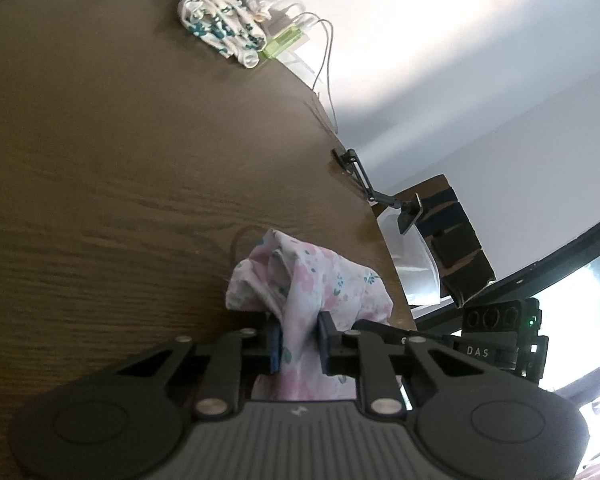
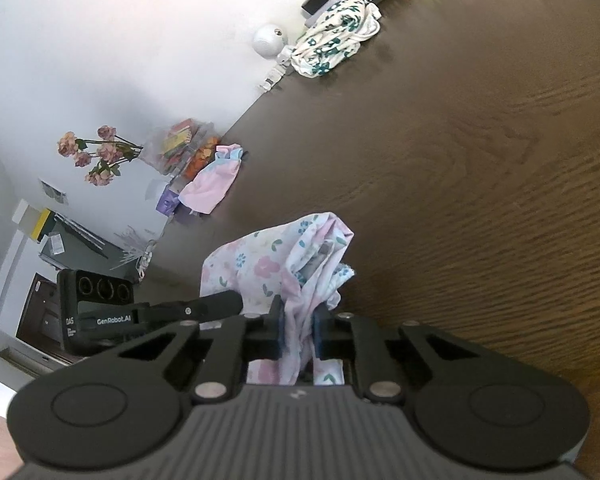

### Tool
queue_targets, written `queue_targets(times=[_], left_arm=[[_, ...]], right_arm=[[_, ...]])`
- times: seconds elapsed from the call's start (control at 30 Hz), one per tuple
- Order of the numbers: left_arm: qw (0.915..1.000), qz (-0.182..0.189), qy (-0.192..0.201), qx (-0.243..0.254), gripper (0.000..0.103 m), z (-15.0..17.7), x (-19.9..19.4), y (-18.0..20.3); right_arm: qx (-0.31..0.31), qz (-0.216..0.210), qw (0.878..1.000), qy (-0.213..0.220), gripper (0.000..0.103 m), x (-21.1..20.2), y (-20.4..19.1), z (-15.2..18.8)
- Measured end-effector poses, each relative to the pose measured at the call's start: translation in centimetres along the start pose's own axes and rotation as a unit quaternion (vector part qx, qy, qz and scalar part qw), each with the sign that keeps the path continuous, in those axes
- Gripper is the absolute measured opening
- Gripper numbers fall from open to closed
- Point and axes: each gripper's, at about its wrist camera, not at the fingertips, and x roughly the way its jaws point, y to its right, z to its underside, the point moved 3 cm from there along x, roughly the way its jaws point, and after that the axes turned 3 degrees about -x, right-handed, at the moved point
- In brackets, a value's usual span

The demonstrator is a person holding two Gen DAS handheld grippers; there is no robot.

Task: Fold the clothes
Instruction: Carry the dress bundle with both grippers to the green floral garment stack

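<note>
Pinching floral garment, both grippers, wooden table

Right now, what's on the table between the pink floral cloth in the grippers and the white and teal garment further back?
Nothing: bare wooden table separates the pink floral cloth from the white and teal garment, clearest in the right wrist view.

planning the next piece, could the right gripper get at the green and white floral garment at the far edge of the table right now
Probably not yet: the right gripper is shut on the pink floral garment. The bare wooden table up to the green and white floral garment looks unobstructed, so it must release first.
</note>
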Motion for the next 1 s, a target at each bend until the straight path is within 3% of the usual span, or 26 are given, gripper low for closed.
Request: queue_targets(times=[0.2, 0.47, 1.0], left_arm=[[0.9999, 0.001, 0.011, 0.011, 0.016, -0.3, -1.0, 0.6], [0.9976, -0.025, 0.036, 0.054, 0.016, -2.5, -2.5, 2.9], [0.9824, -0.084, 0.098, 0.135, 0.016, -10.9, -5.3, 7.4]], right_arm=[[-0.009, 0.000, 1.000, 0.009, 0.012, -0.4, -1.2, -0.4], [-0.035, 0.018, 0.999, 0.023, 0.012, -0.3, -3.9, -2.7], [-0.092, 0.039, 0.993, 0.060, 0.012, 1.2, -9.5, -11.7]])
